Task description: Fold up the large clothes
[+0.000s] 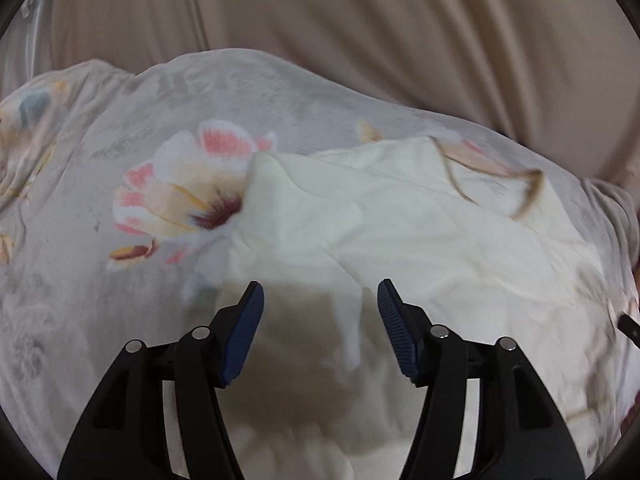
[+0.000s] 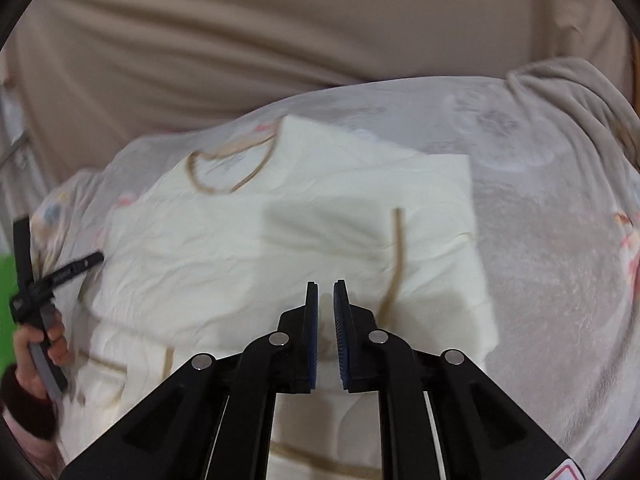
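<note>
A cream garment with tan trim lies partly folded on a floral bedspread. In the right wrist view the garment shows a tan-edged neckline at the far side and a sleeve folded across its body. My left gripper is open, empty, just above the garment's near left part. My right gripper has its jaws nearly together with a thin gap, nothing between them, above the garment's near middle. The left gripper and the hand holding it show at the far left of the right wrist view.
A beige curtain or sheet hangs behind the bed; it also fills the top of the right wrist view. The bedspread extends right of the garment. A green patch shows at the left edge.
</note>
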A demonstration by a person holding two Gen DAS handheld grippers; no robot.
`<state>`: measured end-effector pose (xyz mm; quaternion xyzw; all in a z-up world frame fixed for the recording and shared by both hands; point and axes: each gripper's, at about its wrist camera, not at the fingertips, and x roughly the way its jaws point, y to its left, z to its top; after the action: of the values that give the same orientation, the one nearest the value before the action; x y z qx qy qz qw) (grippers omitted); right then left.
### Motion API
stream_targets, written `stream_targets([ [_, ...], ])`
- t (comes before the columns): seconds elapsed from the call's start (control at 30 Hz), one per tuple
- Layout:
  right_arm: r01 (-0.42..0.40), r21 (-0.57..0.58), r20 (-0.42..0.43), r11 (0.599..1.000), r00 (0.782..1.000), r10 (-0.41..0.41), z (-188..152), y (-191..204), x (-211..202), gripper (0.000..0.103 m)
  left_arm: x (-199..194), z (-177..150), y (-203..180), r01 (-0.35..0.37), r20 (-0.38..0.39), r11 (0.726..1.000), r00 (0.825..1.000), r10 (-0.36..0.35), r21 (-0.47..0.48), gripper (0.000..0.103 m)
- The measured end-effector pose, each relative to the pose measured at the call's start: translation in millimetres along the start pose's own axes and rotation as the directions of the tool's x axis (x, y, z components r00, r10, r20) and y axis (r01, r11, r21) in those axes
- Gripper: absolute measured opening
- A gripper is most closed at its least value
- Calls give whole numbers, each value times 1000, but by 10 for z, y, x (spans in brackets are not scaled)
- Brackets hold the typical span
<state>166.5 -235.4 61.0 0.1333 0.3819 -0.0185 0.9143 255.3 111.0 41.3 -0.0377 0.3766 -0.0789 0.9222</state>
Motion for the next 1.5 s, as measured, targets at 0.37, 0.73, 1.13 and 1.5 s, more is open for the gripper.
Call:
stream_targets([
  [0.37, 81, 27, -41, 996, 996, -80, -205, -172, 166, 0, -2, -444, 11, -76, -49, 994, 996, 80, 79, 64],
  [0.73, 106, -2, -19, 994, 994, -106, -511, -123, -437, 13, -478, -662, 203, -62, -46, 998, 997, 63, 30, 72],
  [1.13, 118, 113, 4, 987, 993, -119, -1848, -663, -1629, 57, -1352, -1574, 770, 28, -150, 993, 988, -45, -115, 87],
  [1.5, -106, 264, -35, 959, 992, 119, -2529, -721, -1757, 60, -1595, -2198, 954, 211, -216, 921, 932, -291, -328, 87],
])
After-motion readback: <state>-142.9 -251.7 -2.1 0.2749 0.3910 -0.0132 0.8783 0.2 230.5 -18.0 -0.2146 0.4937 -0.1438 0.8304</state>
